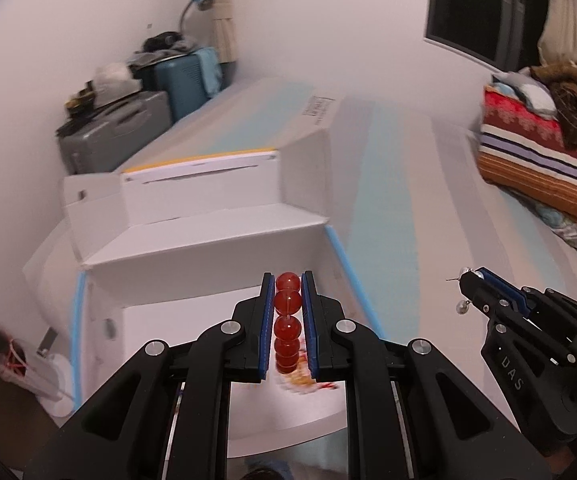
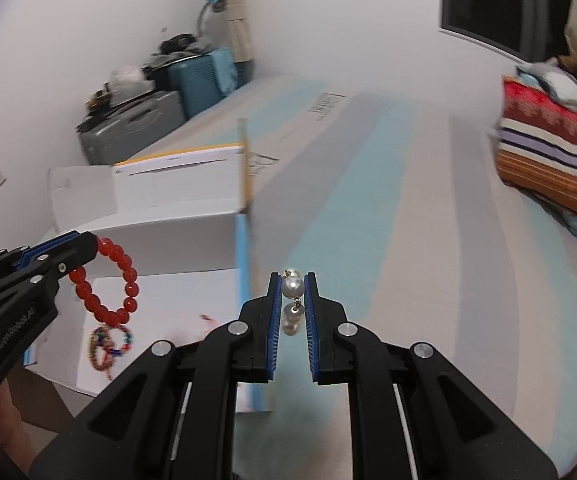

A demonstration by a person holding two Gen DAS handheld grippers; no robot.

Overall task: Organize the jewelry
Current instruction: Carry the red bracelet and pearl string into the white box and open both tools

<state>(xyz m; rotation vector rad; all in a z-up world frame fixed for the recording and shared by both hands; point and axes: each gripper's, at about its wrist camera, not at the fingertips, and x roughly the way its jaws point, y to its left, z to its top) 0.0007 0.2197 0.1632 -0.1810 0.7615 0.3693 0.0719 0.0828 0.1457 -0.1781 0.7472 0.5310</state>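
The red bead bracelet [image 1: 287, 322] sits clamped between the blue pads of the left gripper [image 1: 288, 280], its beads lined up along the narrow gap; from the right wrist view the rest of the loop hangs free below the fingertips, above a white box [image 2: 160, 292]. A multicoloured beaded bracelet [image 2: 108, 346] lies on that box, just beneath the red loop and apart from it. The right gripper [image 2: 292, 280] is closed almost fully on a pearl drop earring [image 2: 292, 287], the upper pearl pinched at the tips, the lower pearl dangling between the pads, over a striped bed sheet [image 2: 408, 240].
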